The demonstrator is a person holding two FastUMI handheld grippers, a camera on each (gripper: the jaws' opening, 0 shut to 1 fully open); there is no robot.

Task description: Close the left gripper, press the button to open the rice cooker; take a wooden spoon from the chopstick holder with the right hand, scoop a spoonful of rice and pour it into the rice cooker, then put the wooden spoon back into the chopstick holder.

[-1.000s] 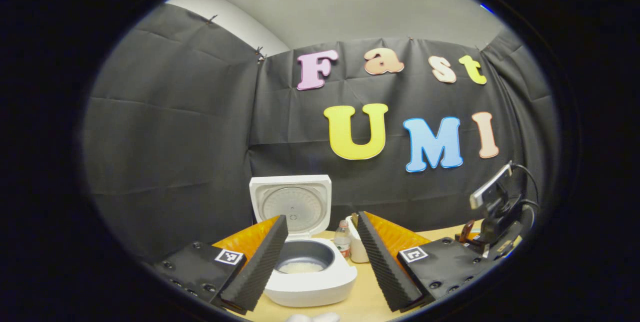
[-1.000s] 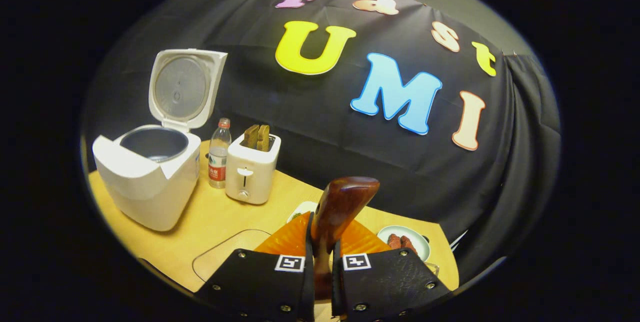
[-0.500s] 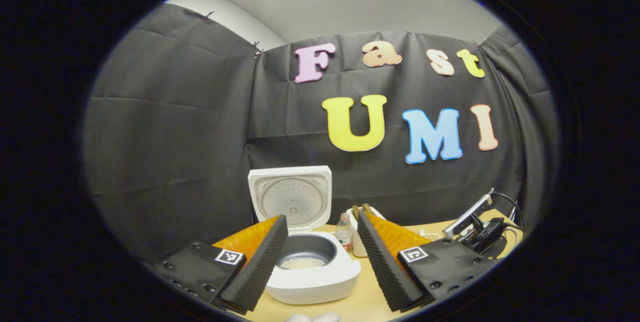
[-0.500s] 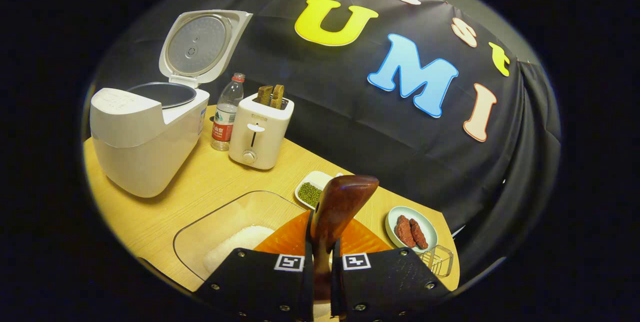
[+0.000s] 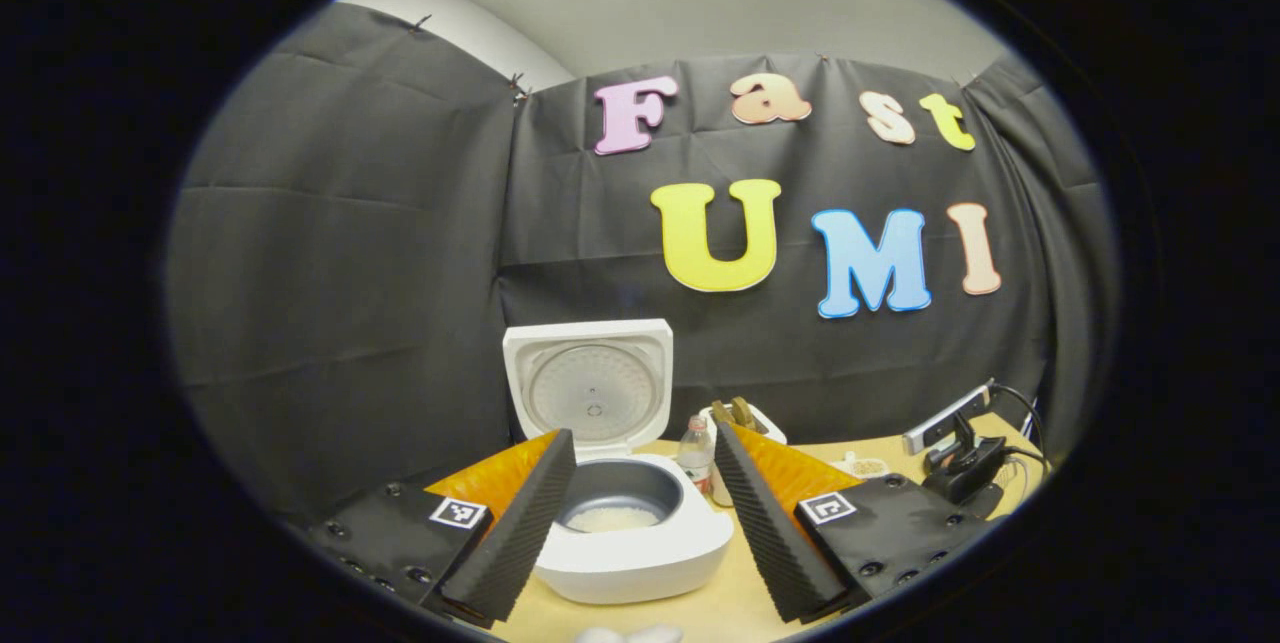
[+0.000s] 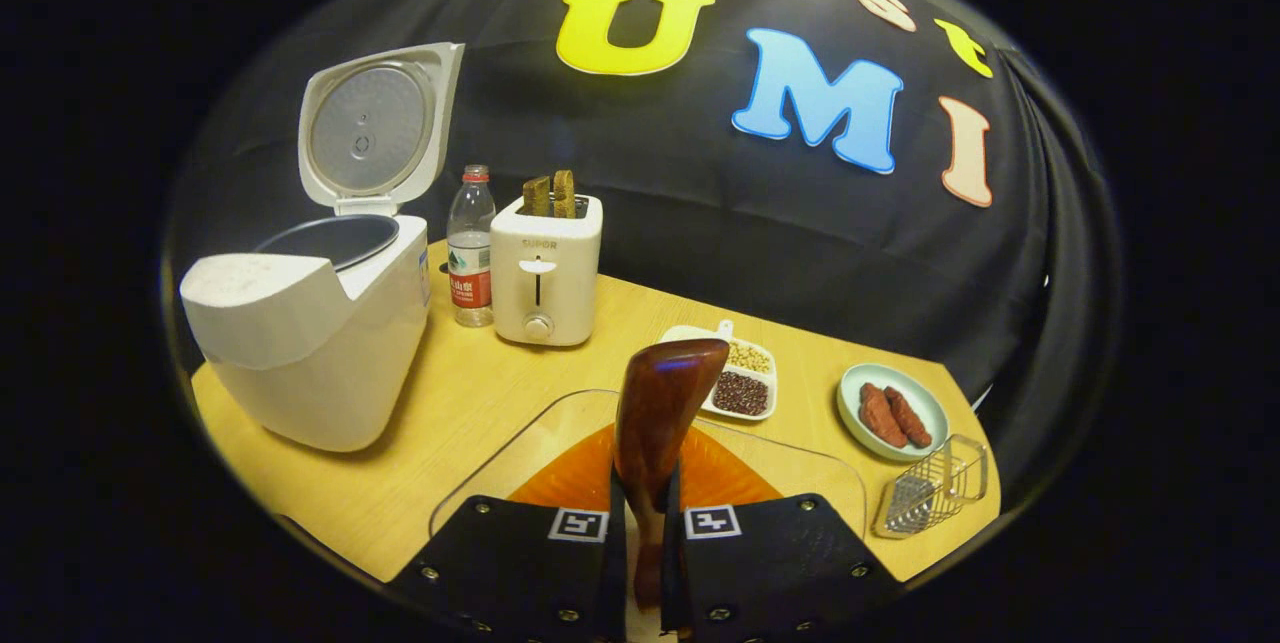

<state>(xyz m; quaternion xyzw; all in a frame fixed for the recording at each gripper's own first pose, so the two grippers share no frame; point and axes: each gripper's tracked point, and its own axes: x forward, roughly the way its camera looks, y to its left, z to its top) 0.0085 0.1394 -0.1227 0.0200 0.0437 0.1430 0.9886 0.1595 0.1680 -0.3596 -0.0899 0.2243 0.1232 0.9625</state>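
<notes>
In the left gripper view the rice cooker [image 5: 625, 533] sits at lower centre with its lid [image 5: 590, 385] swung up, and a pale layer of rice lies in the inner pot [image 5: 620, 505]; so the button step reads as done, and rice is already in the pot. The left gripper [image 5: 640, 513] hangs before the cooker with its fingers wide apart, holding nothing

In the right gripper view the right gripper [image 6: 640, 533] at bottom centre is clamped on the handle of the wooden spoon [image 6: 662, 423], whose dark rounded end points up toward mid-frame. Whether that end carries any rice cannot be told. Just below and around the spoon lies a clear glass tray [image 6: 800, 468]. At the lower right of that frame stands a small wire basket [image 6: 935, 498], which I take to be the chopstick holder, though I cannot be sure

My reading is that the spoon's return is in hand. The next move calls for swinging the spoon toward the lower right, lining the handle up over the basket's mouth, lowering it inside, and only then parting the fingers, taking care to clear the small plate of sausages [image 6: 893, 413] beside it
</notes>
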